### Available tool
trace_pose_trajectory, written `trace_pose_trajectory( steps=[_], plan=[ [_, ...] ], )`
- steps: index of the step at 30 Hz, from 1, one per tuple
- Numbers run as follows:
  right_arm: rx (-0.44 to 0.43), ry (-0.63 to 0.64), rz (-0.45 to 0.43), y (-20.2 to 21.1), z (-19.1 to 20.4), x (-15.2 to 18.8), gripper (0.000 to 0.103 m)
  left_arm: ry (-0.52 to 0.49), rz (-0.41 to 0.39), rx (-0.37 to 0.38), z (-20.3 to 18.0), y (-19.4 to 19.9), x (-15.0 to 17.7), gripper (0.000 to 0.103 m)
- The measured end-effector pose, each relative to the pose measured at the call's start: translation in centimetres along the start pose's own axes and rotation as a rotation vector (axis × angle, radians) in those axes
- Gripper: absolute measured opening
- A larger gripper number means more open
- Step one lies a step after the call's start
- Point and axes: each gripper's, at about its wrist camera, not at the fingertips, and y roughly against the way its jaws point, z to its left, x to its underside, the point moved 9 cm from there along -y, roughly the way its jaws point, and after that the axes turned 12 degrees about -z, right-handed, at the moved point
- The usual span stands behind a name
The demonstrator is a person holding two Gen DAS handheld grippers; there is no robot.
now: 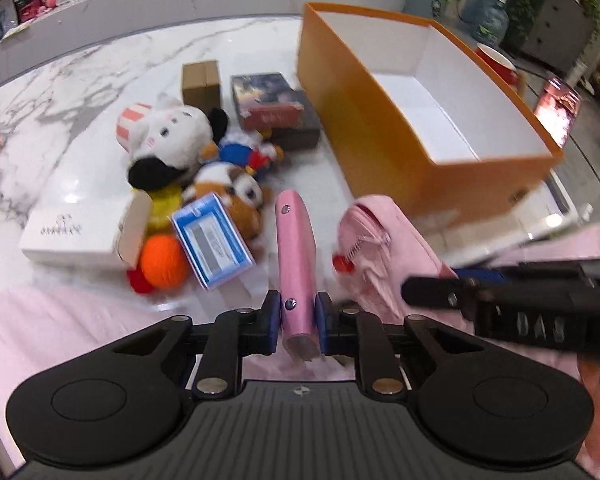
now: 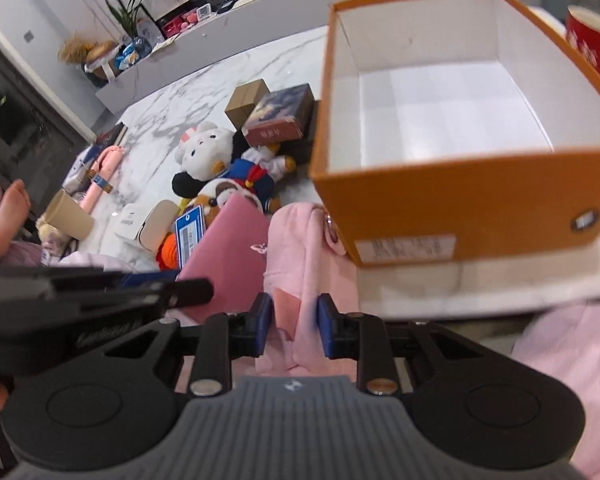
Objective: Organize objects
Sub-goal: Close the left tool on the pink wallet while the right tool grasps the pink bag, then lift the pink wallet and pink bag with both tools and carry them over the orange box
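Observation:
My left gripper (image 1: 297,312) is shut on a flat pink case (image 1: 295,252), seen edge-on, held above the table edge; the case also shows in the right wrist view (image 2: 228,256). My right gripper (image 2: 294,320) is shut on a soft pink pouch (image 2: 304,252), which also shows in the left wrist view (image 1: 376,248) just right of the case. An open orange box (image 1: 384,132) with a white, empty inside stands right ahead of both grippers; in the right wrist view its near wall (image 2: 460,196) is close above the pouch.
On the marble table (image 1: 80,80) left of the box lie plush toys (image 1: 172,140), a blue-framed card box (image 1: 212,240), an orange ball (image 1: 164,260), a white box (image 1: 76,232), a brown carton (image 1: 201,80) and dark boxes (image 1: 272,108). A red cup (image 2: 590,40) stands behind the orange box.

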Motion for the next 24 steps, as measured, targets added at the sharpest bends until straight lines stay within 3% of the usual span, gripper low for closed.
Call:
trace_pose_trajectory(
  steps=[7,13,16,18,19,20,24],
  plan=[
    [0.018,-0.1,0.023,1.2,-2.4,1.5,0.033,0.016,0.042,0.073,-2.3,-0.7,2.3,0.021],
    [0.037,-0.058,-0.002,1.8,-2.5,1.8,0.041,0.065,0.014,0.13,-2.9,-1.1,2.1,0.022],
    [0.035,-0.001,-0.019,2.0,-2.4,1.3,0.049,0.047,0.02,0.1,-3.0,-1.4,2.1,0.025],
    [0.02,0.038,-0.011,1.7,-2.1,1.1,0.049,0.015,0.018,0.1,-3.3,-1.2,2.4,0.035],
    [0.022,0.055,-0.011,1.4,-2.0,1.0,0.049,0.005,0.015,0.118,-3.7,-1.0,2.5,0.047],
    [0.021,0.075,-0.009,1.2,-2.0,1.0,0.049,0.0,0.015,0.135,-4.1,-0.9,2.7,0.053],
    [-0.005,0.063,0.029,0.5,-2.5,1.5,0.049,-0.047,0.023,0.132,-5.0,-1.3,3.5,0.053]
  ],
)
